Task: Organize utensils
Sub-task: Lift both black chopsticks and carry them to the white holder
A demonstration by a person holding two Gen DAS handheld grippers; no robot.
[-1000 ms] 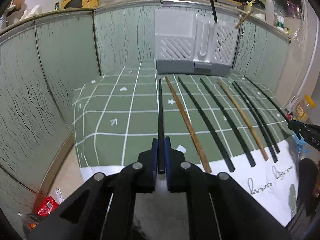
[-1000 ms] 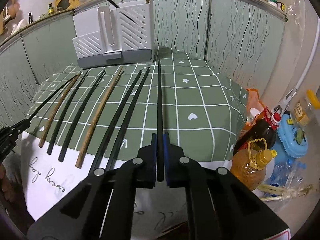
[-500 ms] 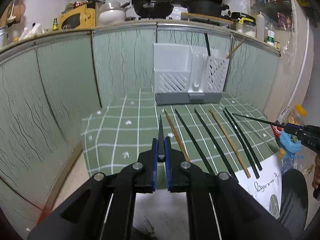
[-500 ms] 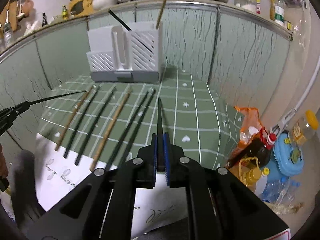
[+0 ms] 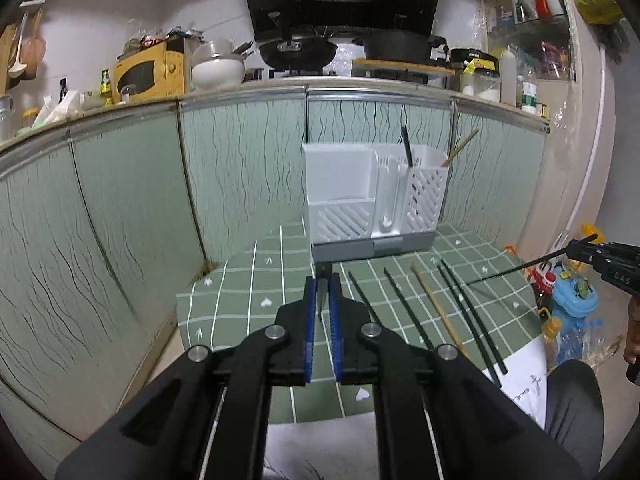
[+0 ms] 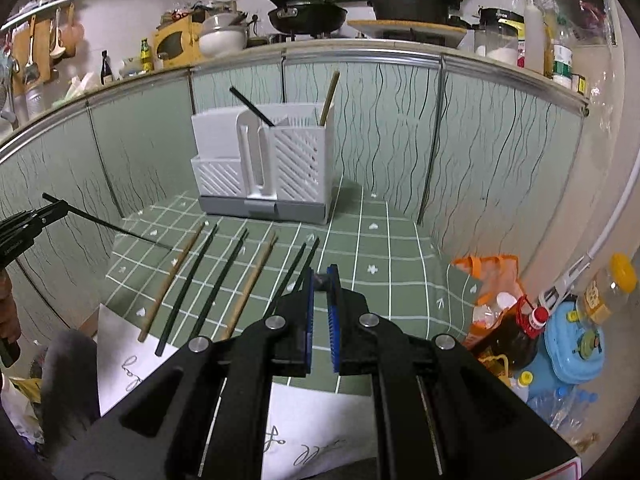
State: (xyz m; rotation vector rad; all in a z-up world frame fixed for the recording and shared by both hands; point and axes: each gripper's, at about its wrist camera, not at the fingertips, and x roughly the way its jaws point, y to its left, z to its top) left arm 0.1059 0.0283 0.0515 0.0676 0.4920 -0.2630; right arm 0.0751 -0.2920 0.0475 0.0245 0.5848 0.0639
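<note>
Two grippers are seen, each clamped on a black chopstick held clear above the table: the left gripper (image 5: 322, 280) with its chopstick (image 6: 108, 222) pointing forward, the right gripper (image 6: 320, 278) likewise with its own (image 5: 520, 266). Six more chopsticks (image 6: 218, 284), two wooden and four black, are laid side by side on the green checked tablecloth (image 6: 380, 248). At the far edge a white utensil holder (image 6: 264, 168) is stood, with two chopsticks already leaning in its right compartment.

Both claws are raised and level, pointing forward. The left claw (image 5: 322, 280) has its jaws nearly together, pinching a chopstick (image 6: 108, 226) end-on. The right claw (image 6: 320, 276) does likewise, gripping another chopstick (image 5: 520, 268).
</note>
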